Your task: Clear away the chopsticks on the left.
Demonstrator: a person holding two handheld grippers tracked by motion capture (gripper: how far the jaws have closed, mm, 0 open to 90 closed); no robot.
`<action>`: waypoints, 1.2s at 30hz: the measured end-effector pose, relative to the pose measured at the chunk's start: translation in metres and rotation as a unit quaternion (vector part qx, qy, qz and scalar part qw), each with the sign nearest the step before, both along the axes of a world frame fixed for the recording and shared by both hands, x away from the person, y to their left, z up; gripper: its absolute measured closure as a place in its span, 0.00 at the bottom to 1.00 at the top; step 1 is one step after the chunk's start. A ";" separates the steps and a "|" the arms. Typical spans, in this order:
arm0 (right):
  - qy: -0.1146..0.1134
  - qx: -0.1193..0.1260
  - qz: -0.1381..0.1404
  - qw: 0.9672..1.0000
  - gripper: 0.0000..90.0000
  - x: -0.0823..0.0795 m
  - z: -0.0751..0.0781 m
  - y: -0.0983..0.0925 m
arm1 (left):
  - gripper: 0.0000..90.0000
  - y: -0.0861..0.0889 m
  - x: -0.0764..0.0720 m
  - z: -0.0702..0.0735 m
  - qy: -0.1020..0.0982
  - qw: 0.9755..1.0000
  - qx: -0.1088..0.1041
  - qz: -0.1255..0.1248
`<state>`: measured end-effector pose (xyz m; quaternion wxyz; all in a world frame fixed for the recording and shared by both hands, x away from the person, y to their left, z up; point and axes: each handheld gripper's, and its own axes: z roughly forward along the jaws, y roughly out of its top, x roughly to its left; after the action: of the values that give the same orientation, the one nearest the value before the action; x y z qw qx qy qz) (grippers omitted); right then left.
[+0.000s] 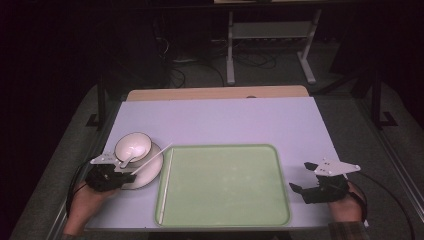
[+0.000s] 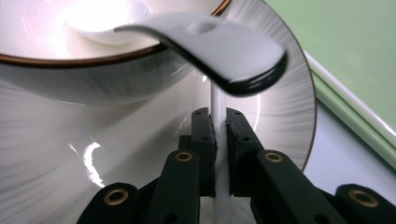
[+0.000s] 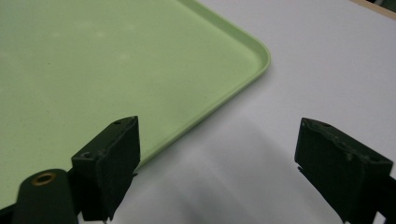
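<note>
Left gripper [image 2: 219,135] clamped on a white chopstick [image 2: 217,100] lying over the plate [image 2: 280,93], just left of the green tray [image 1: 222,185]. Right gripper [image 3: 215,168] wide, idle beside the tray's right edge. Grasp step done, I reckon; next: lift clear of the spoon [image 2: 219,51] and bowl [image 2: 70,70].

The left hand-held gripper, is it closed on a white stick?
Yes, the left hand-held gripper has both jaws pressed against the thin white stick that runs up between them.
</note>
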<state>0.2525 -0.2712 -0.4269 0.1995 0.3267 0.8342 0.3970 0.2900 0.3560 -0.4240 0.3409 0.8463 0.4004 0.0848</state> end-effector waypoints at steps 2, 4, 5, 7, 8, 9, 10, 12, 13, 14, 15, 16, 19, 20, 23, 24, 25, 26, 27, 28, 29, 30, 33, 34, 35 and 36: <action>0.000 0.000 0.000 1.000 0.15 0.000 0.000 0.000 | 0.93 0.000 -0.001 0.002 -0.003 1.000 -0.003 0.001; 0.000 0.001 -0.002 1.000 0.15 0.000 0.000 0.000 | 0.93 0.001 -0.001 0.003 -0.005 1.000 -0.010 0.001; 0.000 0.000 -0.002 1.000 0.15 0.000 0.000 0.000 | 0.93 0.001 -0.002 0.003 -0.004 1.000 -0.014 0.001; -0.002 0.000 -0.001 1.000 0.15 -0.001 0.001 0.000 | 0.93 0.002 -0.002 0.005 -0.005 1.000 -0.020 0.002; -0.001 0.002 -0.002 1.000 0.15 -0.001 0.001 -0.001 | 0.93 0.002 -0.002 0.006 -0.006 1.000 -0.027 0.000; -0.001 0.007 -0.005 1.000 0.15 -0.001 0.001 -0.001 | 0.93 0.002 -0.002 0.006 -0.006 0.999 -0.033 0.001; -0.001 0.008 -0.006 1.000 0.15 -0.001 0.001 -0.001 | 0.93 0.002 -0.003 0.008 -0.007 0.999 -0.035 -0.001; -0.003 0.008 -0.003 1.000 0.15 0.000 0.002 -0.002 | 0.93 0.000 -0.005 0.009 -0.008 0.999 -0.031 -0.004; -0.004 0.007 -0.001 1.000 0.15 -0.001 0.002 -0.002 | 0.93 -0.001 -0.006 0.010 -0.009 0.999 -0.031 -0.007; -0.004 0.007 -0.001 1.000 0.15 -0.001 0.002 -0.002 | 0.93 -0.004 -0.007 0.011 -0.010 0.999 -0.034 -0.010; -0.004 0.008 -0.003 1.000 0.15 -0.001 0.002 -0.002 | 0.93 -0.005 -0.008 0.011 -0.012 0.999 -0.034 -0.014; -0.004 0.009 -0.003 1.000 0.15 -0.001 0.002 -0.002 | 0.93 -0.007 -0.008 0.012 -0.013 0.999 -0.034 -0.016; -0.004 0.006 0.000 1.000 0.15 -0.001 0.002 0.000 | 0.93 -0.013 -0.010 0.013 -0.014 0.999 -0.034 -0.024; -0.004 0.004 0.001 1.000 0.15 -0.001 0.002 0.000 | 0.93 -0.016 -0.011 0.014 -0.015 0.999 -0.036 -0.029; -0.004 0.008 -0.002 1.000 0.15 0.000 0.003 0.000 | 0.93 -0.022 -0.011 0.017 -0.018 0.998 -0.046 -0.039; -0.004 0.007 -0.002 1.000 0.15 0.001 0.003 0.000 | 0.93 -0.025 -0.012 0.019 -0.020 0.998 -0.048 -0.040; -0.006 0.005 -0.002 1.000 0.15 0.001 0.003 0.000 | 0.93 -0.027 -0.012 0.020 -0.024 0.998 -0.048 -0.040; -0.007 0.005 -0.002 1.000 0.15 0.000 0.004 0.000 | 0.93 -0.029 -0.013 0.021 -0.025 0.998 -0.048 -0.041; -0.006 0.005 -0.001 1.000 0.15 0.000 0.004 0.001 | 0.93 -0.031 -0.014 0.022 -0.027 0.997 -0.051 -0.044; -0.007 0.004 0.000 1.000 0.15 0.000 0.004 0.001 | 0.93 -0.033 -0.015 0.023 -0.028 0.997 -0.053 -0.046; -0.007 0.003 0.000 1.000 0.15 0.000 0.003 0.001 | 0.93 -0.035 -0.016 0.024 -0.028 0.997 -0.052 -0.048; -0.007 0.003 0.000 1.000 0.15 0.000 0.003 0.001 | 0.93 -0.037 -0.016 0.024 -0.030 0.997 -0.053 -0.049; -0.006 0.004 0.002 1.000 0.15 -0.001 0.003 0.002 | 0.93 -0.042 -0.018 0.026 -0.031 0.997 -0.058 -0.052; -0.006 0.003 0.003 1.000 0.15 -0.001 0.003 0.002 | 0.93 -0.043 -0.018 0.027 -0.030 0.996 -0.062 -0.052; -0.005 0.002 0.003 1.000 0.15 0.000 0.003 0.002 | 0.93 -0.045 -0.019 0.027 -0.030 0.996 -0.063 -0.054; -0.006 0.001 0.003 1.000 0.15 0.000 0.003 0.002 | 0.93 -0.047 -0.020 0.027 -0.031 0.996 -0.068 -0.058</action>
<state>0.2522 -0.2690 -0.4242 0.2027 0.3223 0.8336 0.4001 0.2704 0.3091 -0.3965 0.4139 0.8402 0.3446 0.0638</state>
